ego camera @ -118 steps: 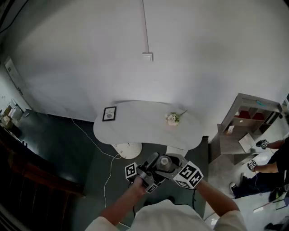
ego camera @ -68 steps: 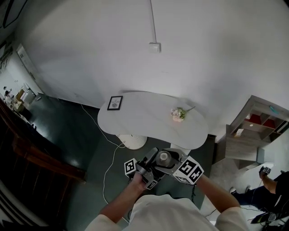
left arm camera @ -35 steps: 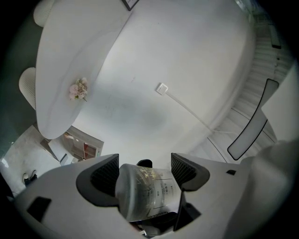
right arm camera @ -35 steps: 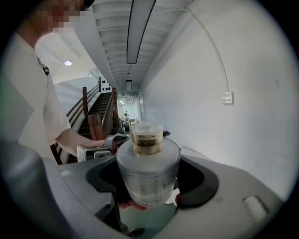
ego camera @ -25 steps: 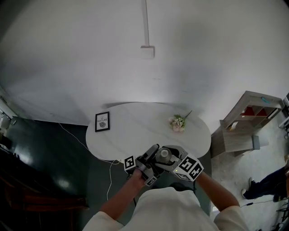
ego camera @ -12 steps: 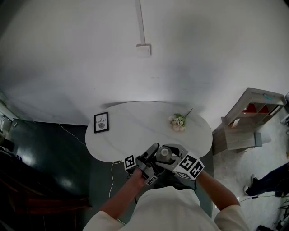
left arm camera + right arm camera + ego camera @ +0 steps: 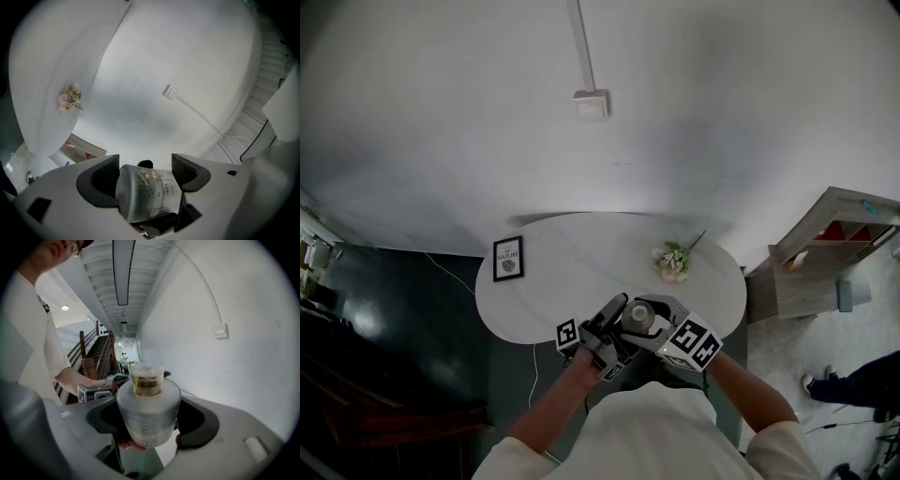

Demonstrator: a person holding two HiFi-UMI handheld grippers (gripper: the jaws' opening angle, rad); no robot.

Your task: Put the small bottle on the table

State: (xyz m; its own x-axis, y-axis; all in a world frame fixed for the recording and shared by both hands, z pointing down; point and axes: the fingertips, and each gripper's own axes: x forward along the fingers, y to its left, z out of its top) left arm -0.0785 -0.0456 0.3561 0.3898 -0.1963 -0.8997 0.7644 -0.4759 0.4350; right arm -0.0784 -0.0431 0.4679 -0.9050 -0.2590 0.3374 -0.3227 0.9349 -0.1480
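A small clear bottle (image 7: 636,317) with a short neck is held upright between my two grippers, over the near edge of the white oval table (image 7: 581,272). My left gripper (image 7: 605,336) reaches it from the left, and its jaws close round the bottle's body (image 7: 147,190). From the right comes my right gripper (image 7: 661,330), whose jaws press on the bottle (image 7: 147,413) from both sides. In the right gripper view the left gripper (image 7: 101,390) shows behind the bottle.
On the table stand a small framed picture (image 7: 508,258) at the left and a posy of flowers (image 7: 673,261) at the right. A shelf unit (image 7: 834,244) stands to the right. A cable (image 7: 459,281) runs over the dark floor on the left.
The table has drawn nearer and now lies just beyond the grippers. Both grippers have kept the same hold on the bottle throughout.
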